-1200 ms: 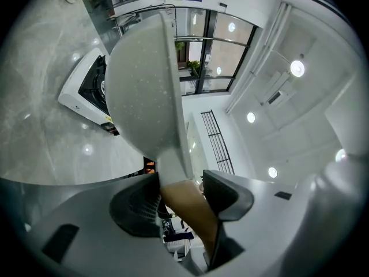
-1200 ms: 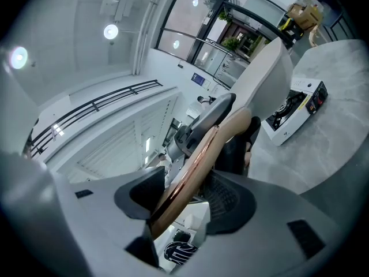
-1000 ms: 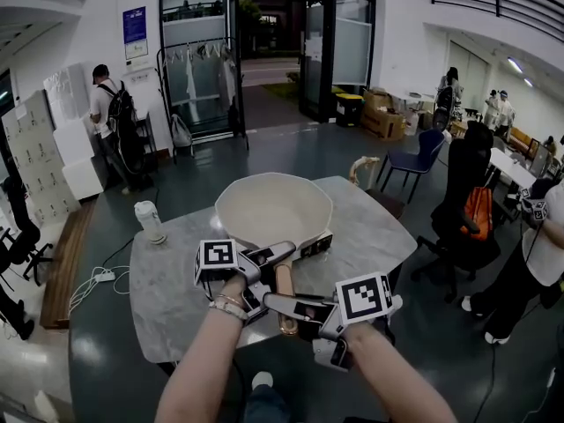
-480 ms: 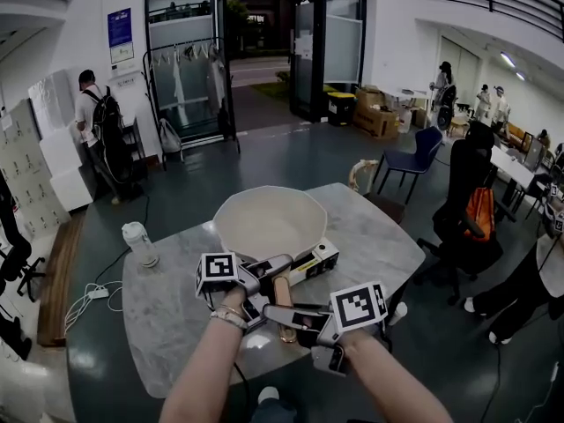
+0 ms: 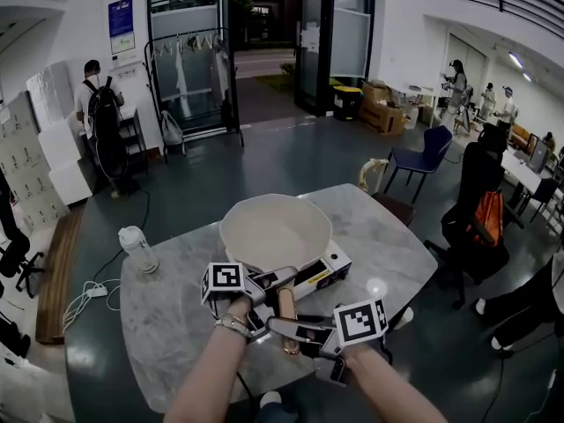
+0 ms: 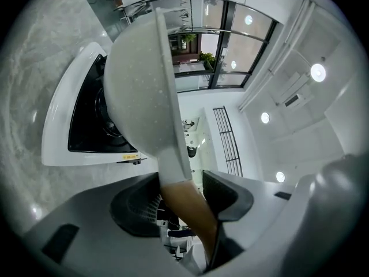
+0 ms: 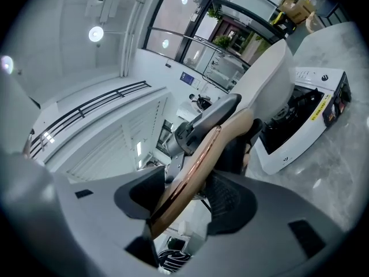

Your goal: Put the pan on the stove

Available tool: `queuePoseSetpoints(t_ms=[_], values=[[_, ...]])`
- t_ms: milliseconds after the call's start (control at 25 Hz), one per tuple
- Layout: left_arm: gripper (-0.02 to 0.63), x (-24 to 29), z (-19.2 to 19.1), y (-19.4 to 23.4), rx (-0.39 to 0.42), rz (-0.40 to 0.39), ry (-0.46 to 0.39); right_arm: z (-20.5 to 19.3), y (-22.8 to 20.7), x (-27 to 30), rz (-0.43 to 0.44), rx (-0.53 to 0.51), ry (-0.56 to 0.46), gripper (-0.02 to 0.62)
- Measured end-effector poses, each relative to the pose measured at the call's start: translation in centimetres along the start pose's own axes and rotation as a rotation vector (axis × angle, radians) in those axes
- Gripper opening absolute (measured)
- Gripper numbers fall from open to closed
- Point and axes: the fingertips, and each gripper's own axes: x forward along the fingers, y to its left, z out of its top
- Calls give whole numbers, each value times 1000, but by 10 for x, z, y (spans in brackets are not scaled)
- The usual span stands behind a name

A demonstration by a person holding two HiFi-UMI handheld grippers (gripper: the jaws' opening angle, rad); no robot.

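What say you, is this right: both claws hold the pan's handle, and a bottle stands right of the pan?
No: the head view shows the bottle left of the pan. The left claw and right claw do hold the handle.

Pan (image 5: 273, 229): matt cream, speckled coating. Handle (image 5: 285, 305): wood-look, glossy copper trim. Stove (image 5: 337, 261): glossy white casing. Table (image 5: 167, 315): polished grey marble.
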Motion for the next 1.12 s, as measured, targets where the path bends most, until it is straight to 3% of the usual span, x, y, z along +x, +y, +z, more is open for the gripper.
queuePoseSetpoints(t_ms=[680,1120], values=[[235,14,9,25,-26,-36,-22,0,-38,2,-43,-4,40,227],[236,14,6,34,18,-28,-15,-10,-47,0,-33,12,30,225]])
